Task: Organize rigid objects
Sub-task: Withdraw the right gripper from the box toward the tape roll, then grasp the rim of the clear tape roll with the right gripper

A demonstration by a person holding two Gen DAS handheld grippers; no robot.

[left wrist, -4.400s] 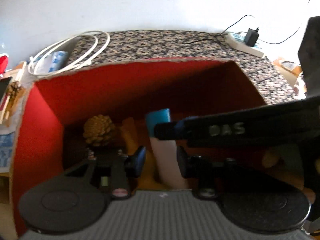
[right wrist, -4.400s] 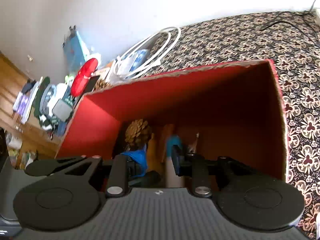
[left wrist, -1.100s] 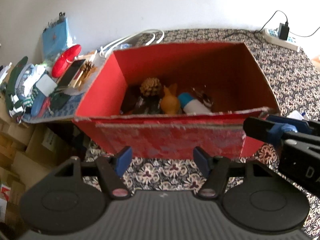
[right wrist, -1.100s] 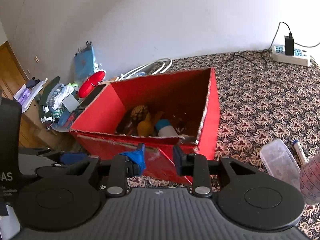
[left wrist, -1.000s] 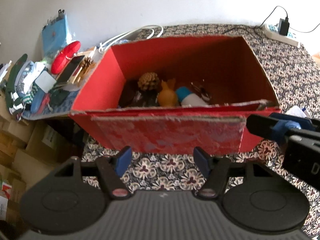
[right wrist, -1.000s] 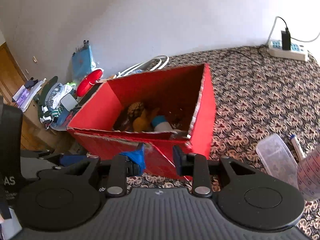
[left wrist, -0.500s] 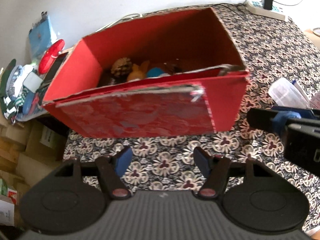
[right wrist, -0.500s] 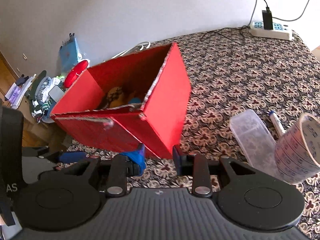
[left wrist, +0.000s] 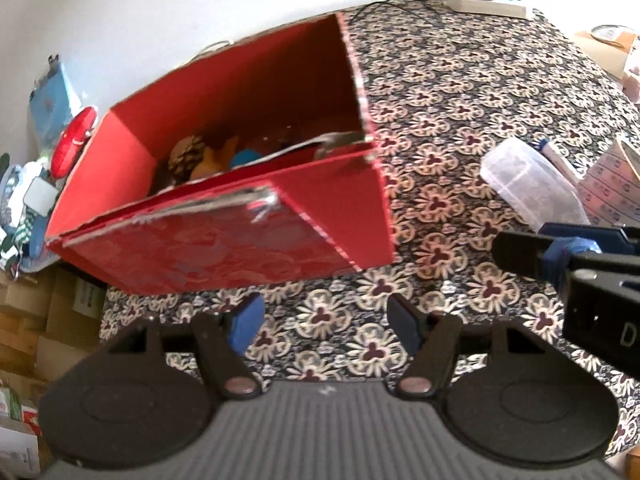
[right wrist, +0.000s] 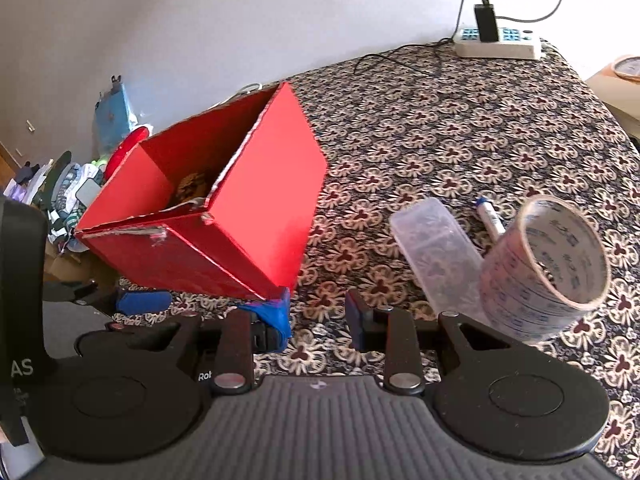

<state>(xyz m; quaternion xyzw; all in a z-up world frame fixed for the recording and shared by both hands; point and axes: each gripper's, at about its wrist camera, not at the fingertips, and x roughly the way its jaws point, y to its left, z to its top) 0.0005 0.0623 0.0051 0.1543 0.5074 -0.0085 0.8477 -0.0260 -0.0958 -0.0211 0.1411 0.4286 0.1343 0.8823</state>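
A red cardboard box (left wrist: 224, 240) (right wrist: 256, 216) stands on the patterned cloth, holding a pine cone (left wrist: 186, 156), an orange figure and a blue-capped bottle. My left gripper (left wrist: 326, 320) hovers open and empty over the cloth in front of the box. My right gripper (right wrist: 318, 318) is open and empty too, near the box's front right corner. To its right lie a clear plastic container (right wrist: 436, 248), a marker pen (right wrist: 490, 216) and a roll of printed tape (right wrist: 544, 264). The right gripper's finger (left wrist: 532, 256) shows at the right of the left wrist view.
A white power strip (right wrist: 498, 42) with a black charger and cable sits at the table's far edge. Clutter, including a red case (left wrist: 74, 140) and a blue bag (right wrist: 114, 116), is piled left of the box. Cardboard boxes (left wrist: 28, 320) stand below the table's left edge.
Both grippers have drawn back out of the box and swung to the right. The box now sits left of centre, and the container, pen and tape roll have come closer in the right wrist view.
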